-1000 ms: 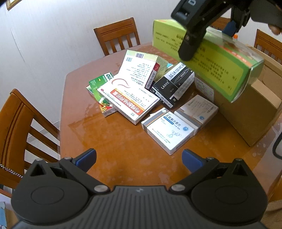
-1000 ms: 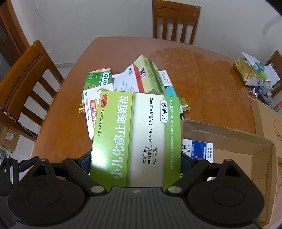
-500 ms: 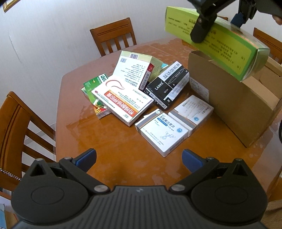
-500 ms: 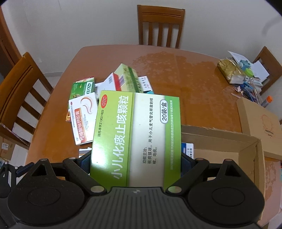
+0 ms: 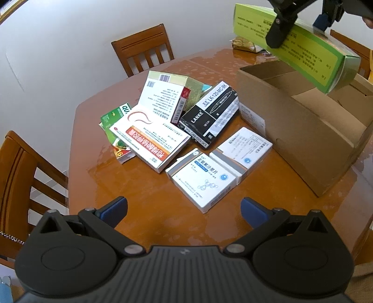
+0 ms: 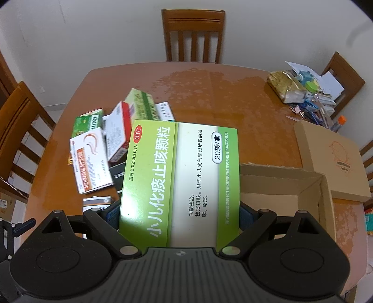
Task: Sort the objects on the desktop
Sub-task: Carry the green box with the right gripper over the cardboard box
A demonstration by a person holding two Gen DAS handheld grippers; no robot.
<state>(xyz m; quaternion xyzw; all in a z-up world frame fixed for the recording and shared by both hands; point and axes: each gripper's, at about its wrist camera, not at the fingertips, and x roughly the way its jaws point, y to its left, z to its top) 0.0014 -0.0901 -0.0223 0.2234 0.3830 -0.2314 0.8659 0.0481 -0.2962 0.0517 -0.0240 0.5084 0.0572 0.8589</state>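
Right gripper [image 6: 179, 211] pinches green medicine box [image 6: 179, 177] above cardboard carton [image 5: 303, 130] (left gripper [image 5: 184, 209] spread, idle); should level it, lower inside walls, then release

The left gripper [image 5: 184, 209] hangs low over the table with its jaws spread wide, the blue pads [image 5: 115, 208] well apart and nothing between them. The right gripper [image 6: 178, 213] is raised higher and to the right, its two fingers pressed against the long sides of a green medicine box [image 6: 179, 181] that it carries tilted in the air. In the left wrist view the edge of a hand [image 5: 368, 22] shows just behind that raised gripper.
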